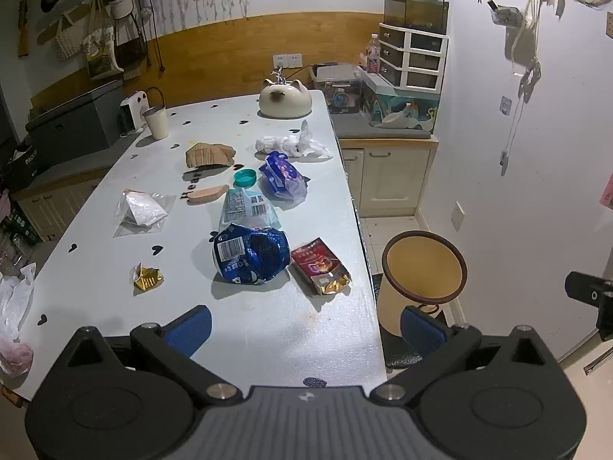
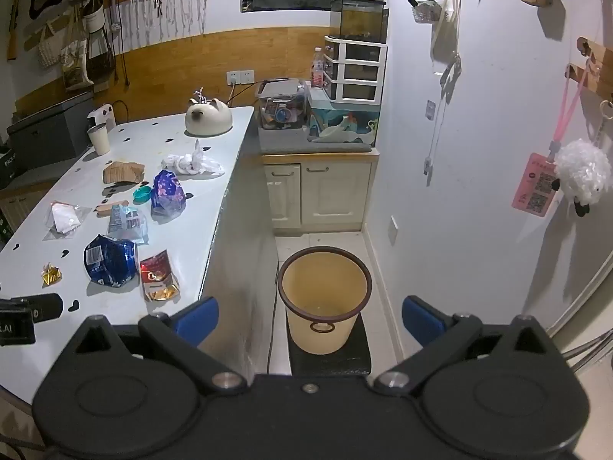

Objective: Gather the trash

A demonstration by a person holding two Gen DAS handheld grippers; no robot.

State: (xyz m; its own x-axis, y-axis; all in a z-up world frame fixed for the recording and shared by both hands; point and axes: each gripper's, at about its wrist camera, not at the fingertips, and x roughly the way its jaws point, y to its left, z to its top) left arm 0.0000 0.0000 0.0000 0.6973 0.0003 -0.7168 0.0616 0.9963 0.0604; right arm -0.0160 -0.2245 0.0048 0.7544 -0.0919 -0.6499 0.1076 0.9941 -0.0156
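Note:
Trash lies on the white table (image 1: pixel 95 199): a crumpled blue bag (image 1: pixel 251 255), a red and gold wrapper (image 1: pixel 320 266), a small gold wrapper (image 1: pixel 147 276), a clear plastic bag (image 1: pixel 140 212), a purple packet (image 1: pixel 283 176), a teal cap (image 1: pixel 245 177) and white tissue (image 1: pixel 293 143). A beige bin (image 2: pixel 325 299) stands on the floor right of the table. My left gripper (image 1: pixel 306 329) is open and empty above the table's near edge. My right gripper (image 2: pixel 310 320) is open and empty above the bin.
A cat-shaped ceramic pot (image 1: pixel 283 101), a cup (image 1: pixel 156 122) and a small heater (image 1: pixel 132 115) stand at the table's far end. Cabinets (image 2: pixel 318 191) with storage boxes stand beyond the bin. The wall (image 2: pixel 479 191) is close on the right.

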